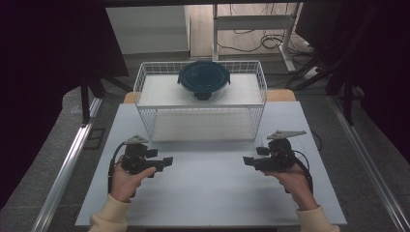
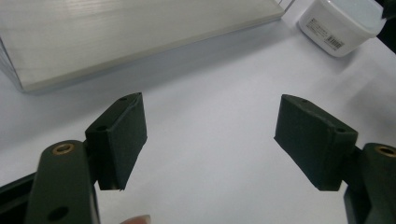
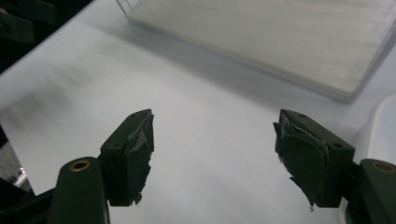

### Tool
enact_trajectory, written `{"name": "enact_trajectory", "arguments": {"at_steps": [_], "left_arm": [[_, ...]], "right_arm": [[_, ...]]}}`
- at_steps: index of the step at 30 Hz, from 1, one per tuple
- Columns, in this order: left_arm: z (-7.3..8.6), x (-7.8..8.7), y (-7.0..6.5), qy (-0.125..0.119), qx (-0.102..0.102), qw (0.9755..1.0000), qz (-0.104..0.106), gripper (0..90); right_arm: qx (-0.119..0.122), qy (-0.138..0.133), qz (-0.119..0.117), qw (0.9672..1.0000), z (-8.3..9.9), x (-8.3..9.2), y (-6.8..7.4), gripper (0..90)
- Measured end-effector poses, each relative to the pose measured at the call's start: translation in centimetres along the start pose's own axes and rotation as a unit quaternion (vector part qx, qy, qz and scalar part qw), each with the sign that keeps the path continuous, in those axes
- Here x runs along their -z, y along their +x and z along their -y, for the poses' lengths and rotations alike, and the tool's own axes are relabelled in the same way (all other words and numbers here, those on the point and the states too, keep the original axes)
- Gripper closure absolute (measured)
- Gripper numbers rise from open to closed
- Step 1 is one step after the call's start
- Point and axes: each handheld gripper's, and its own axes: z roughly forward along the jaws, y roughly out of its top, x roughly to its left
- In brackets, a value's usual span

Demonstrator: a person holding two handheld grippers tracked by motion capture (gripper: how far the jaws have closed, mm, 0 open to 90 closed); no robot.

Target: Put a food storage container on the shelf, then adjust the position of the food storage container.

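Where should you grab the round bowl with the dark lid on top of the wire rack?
Probably by its sides, just under the dark lid. The bowl sits upright on the wire rack's top shelf, so a hand-held gripper could come from the front, jaws level, closing across the clear wall. The lid is wide and round with small side tabs, likely too broad to pinch from above.

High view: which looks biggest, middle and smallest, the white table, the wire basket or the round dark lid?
1. White table
2. Wire basket
3. Round dark lid
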Motion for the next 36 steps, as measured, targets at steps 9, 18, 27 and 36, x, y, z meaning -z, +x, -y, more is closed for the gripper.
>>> {"name": "enact_trajectory", "arguments": {"at_steps": [9,18,27,36], "left_arm": [[1.1,-0.4,-0.7,0.004,-0.005,1.0,0.005,24.4],[1.8,-0.7,0.1,0.012,0.003,0.9999,-0.003,24.5],[2.0,-0.8,0.5,0.013,0.008,0.9999,-0.007,23.8],[2.0,-1.4,0.8,0.024,0.004,0.9997,-0.002,23.5]], "right_arm": [[-0.002,0.002,0.007,1.0,1.3,0.1,0.3,28.3],[0.003,0.005,0.012,0.9999,1.5,0.0,1.0,28.5],[-0.001,0.003,0.018,0.9998,1.5,0.2,0.0,30.2],[-0.01,-0.007,0.034,0.9993,0.3,1.7,-2.0,37.4]]}}
